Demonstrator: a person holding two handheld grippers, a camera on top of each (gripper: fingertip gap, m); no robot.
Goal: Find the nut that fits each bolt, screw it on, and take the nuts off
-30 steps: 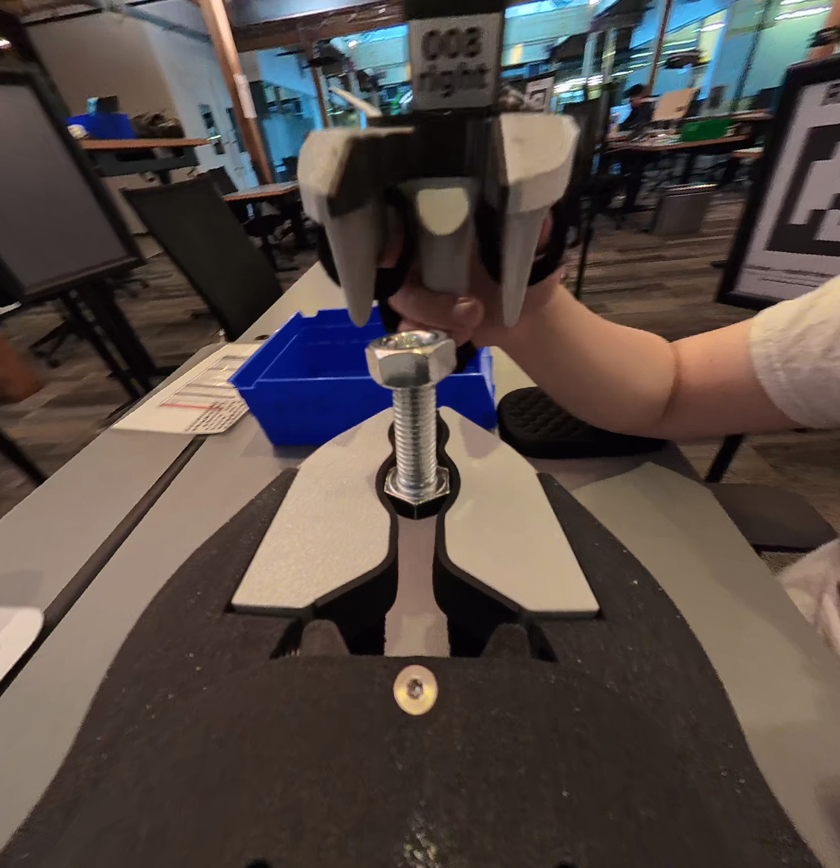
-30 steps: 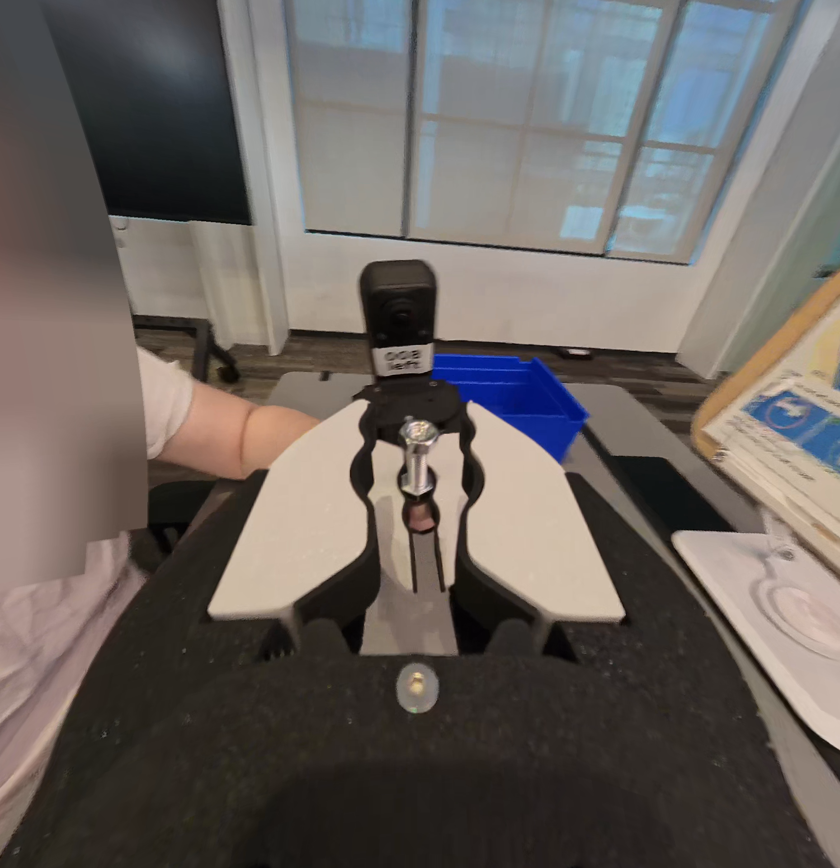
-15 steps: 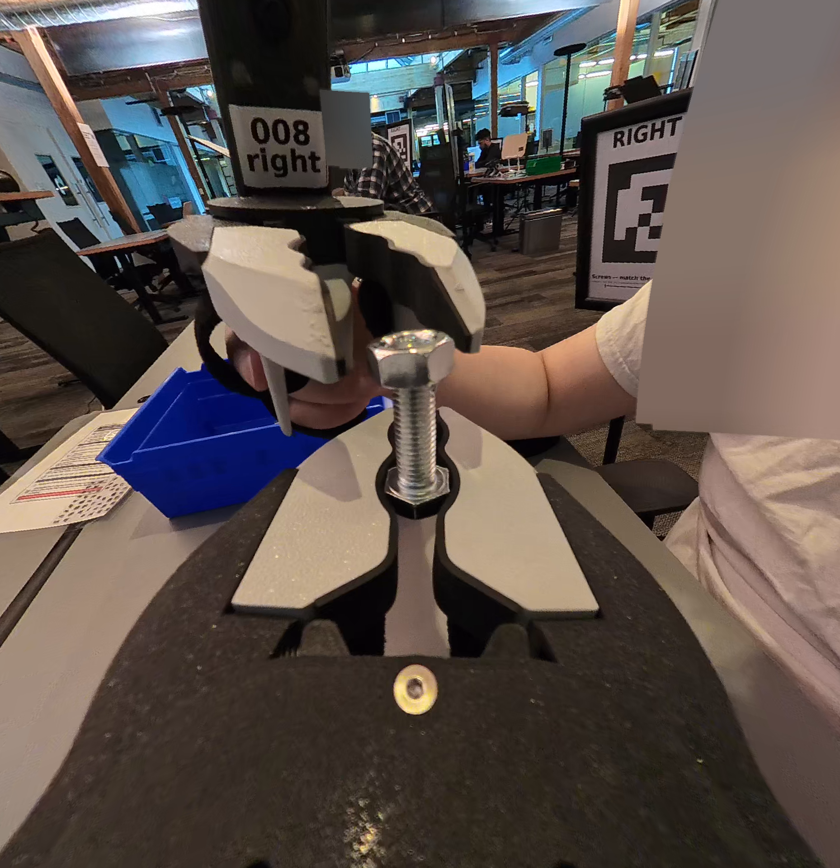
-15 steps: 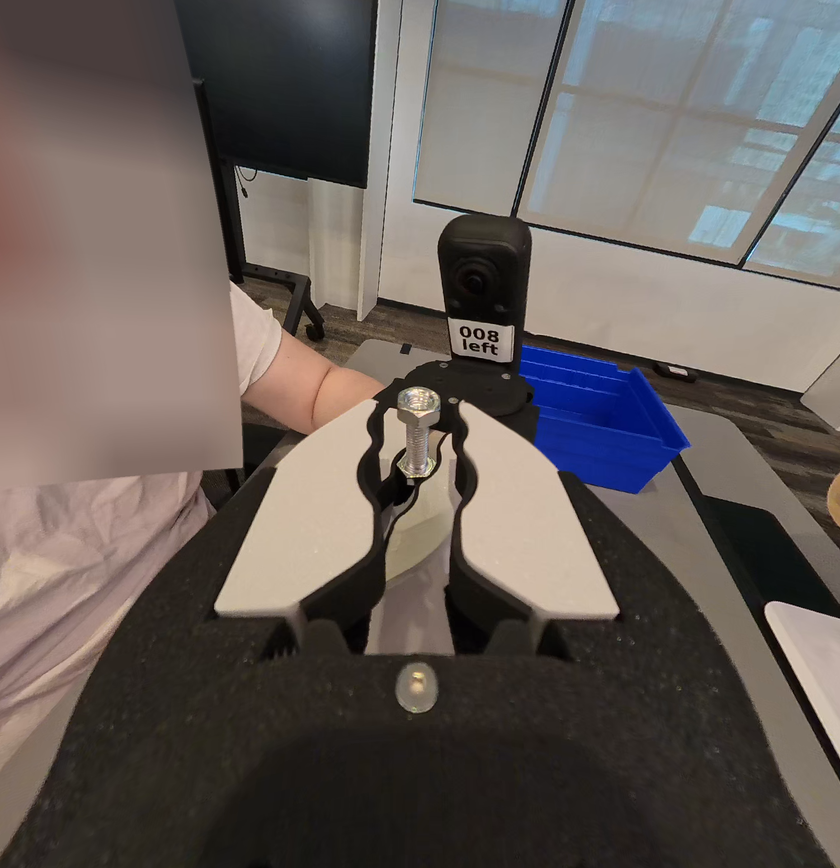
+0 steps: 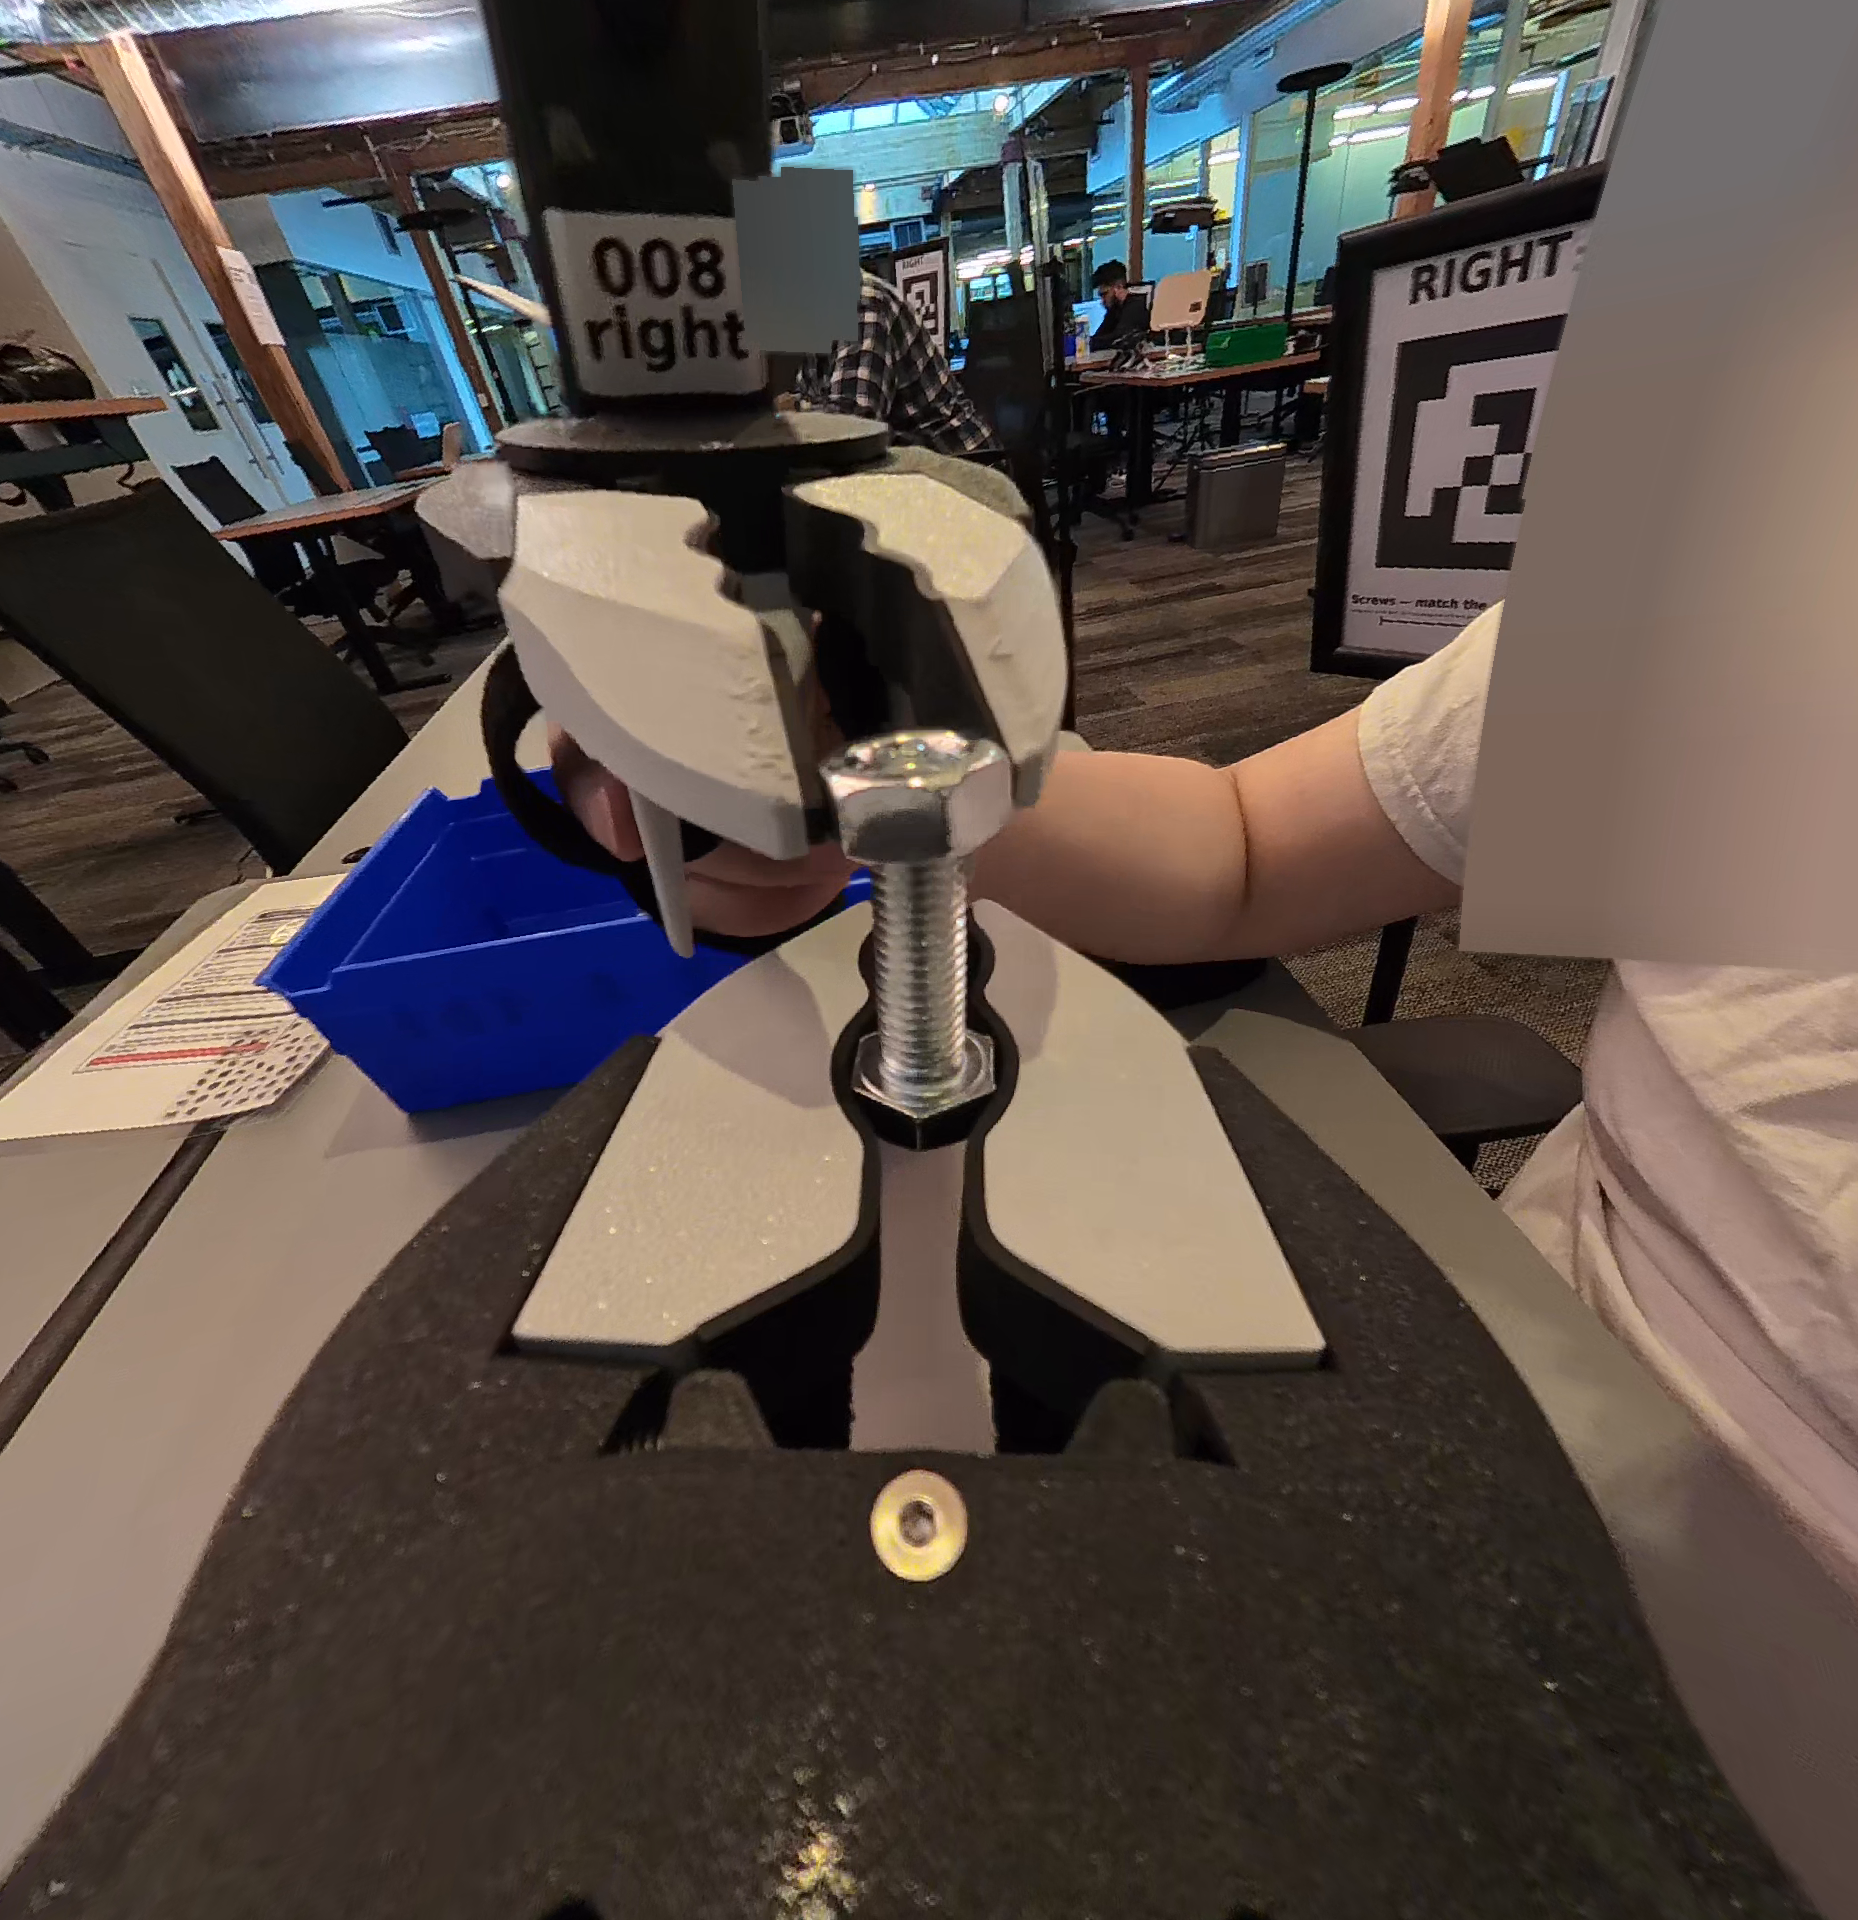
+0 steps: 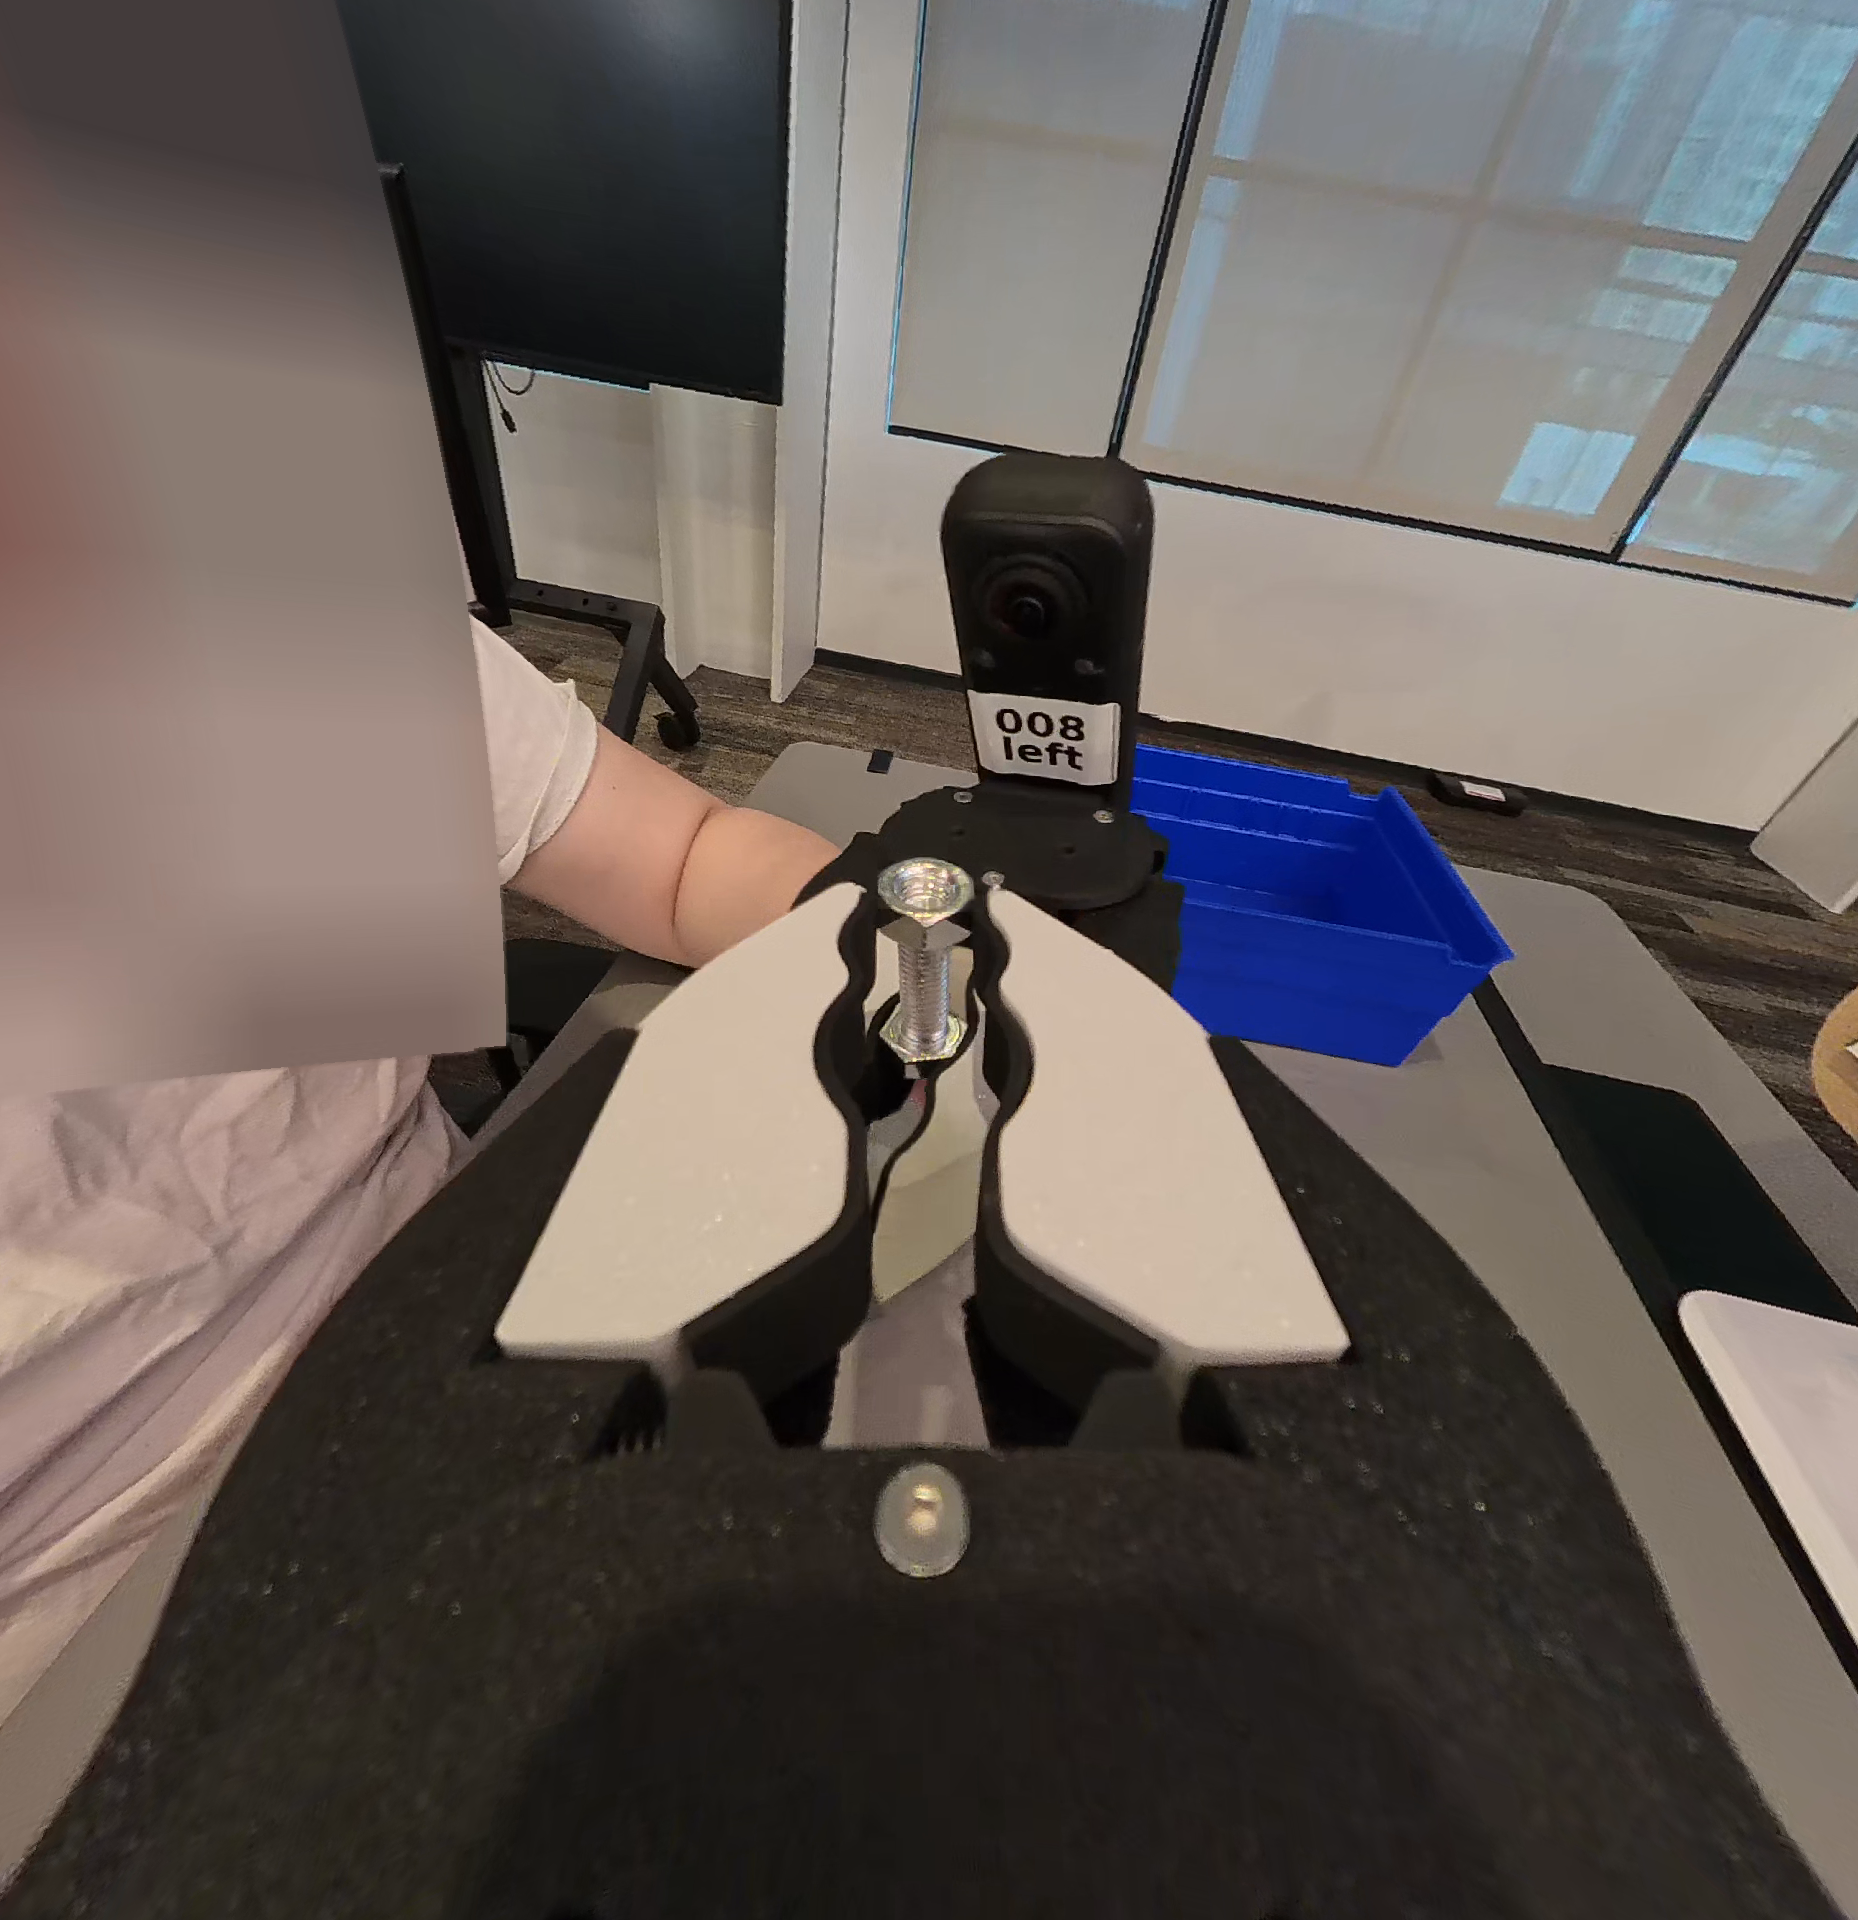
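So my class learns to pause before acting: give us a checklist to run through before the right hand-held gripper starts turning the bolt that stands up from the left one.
1. Left hand-held gripper clamped on the hex nut: ok.
2. Nut sits on the lower end of the bolt: ok.
3. Bolt upright, bolt head uppermost: ok.
4. Right hand-held gripper lined up around the bolt head: ok.
5. Right jaws closed on the head: not ok, slim gaps show on either side in the right wrist view.
6. How far the threads are engaged inside the nut: cannot tell.
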